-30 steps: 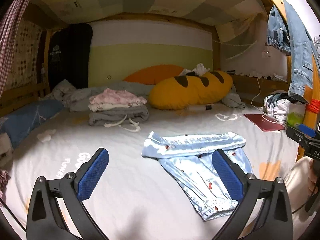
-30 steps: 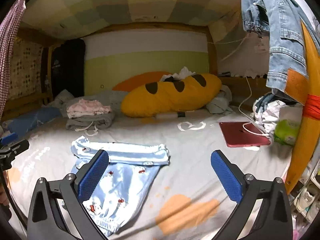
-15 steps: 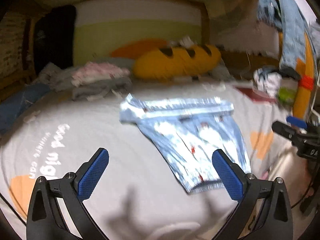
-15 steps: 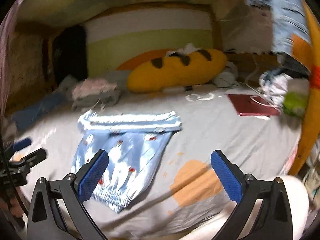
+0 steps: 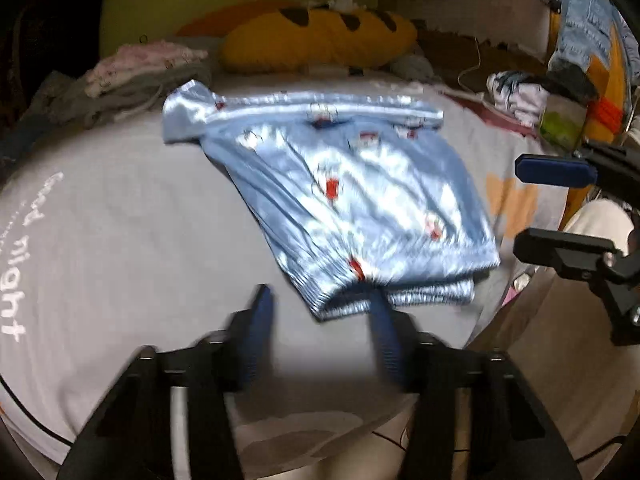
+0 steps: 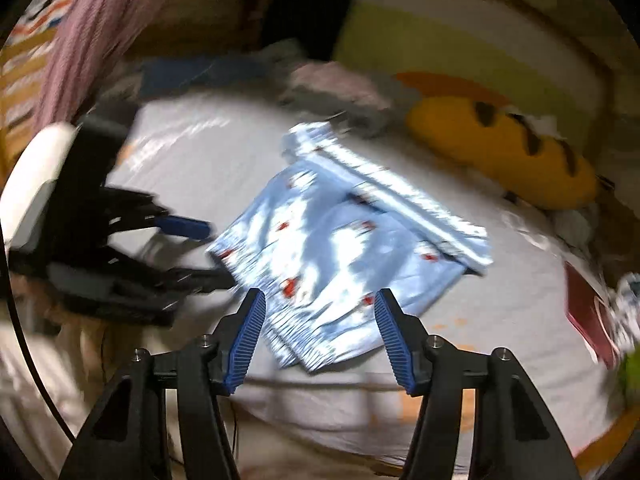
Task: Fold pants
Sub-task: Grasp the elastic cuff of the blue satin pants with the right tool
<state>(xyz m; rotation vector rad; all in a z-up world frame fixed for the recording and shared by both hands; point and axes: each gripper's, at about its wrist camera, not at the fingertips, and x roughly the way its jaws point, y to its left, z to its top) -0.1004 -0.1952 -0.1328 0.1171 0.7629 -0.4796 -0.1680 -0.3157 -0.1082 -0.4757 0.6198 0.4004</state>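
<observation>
So the pants are light blue with little red prints, lying flat on the grey bedsheet, legs doubled over each other, the waistband toward the far side and the gathered cuffs at the near edge.

The left gripper is right at those cuffs. Its jaws have just been closing, but there's a clear gap between the blue pads and only the corner of a cuff sits near the right one, so nothing is pinched. That view is pretty blurry.

The right gripper is over the same cuff end from the other side. Its jaws have just been closing too, halfway in, with the fabric showing between the pads but not clamped.

Behind the pants there's a yellow bread-shaped pillow, a stack of folded clothes and a red tablet off to the side.
</observation>
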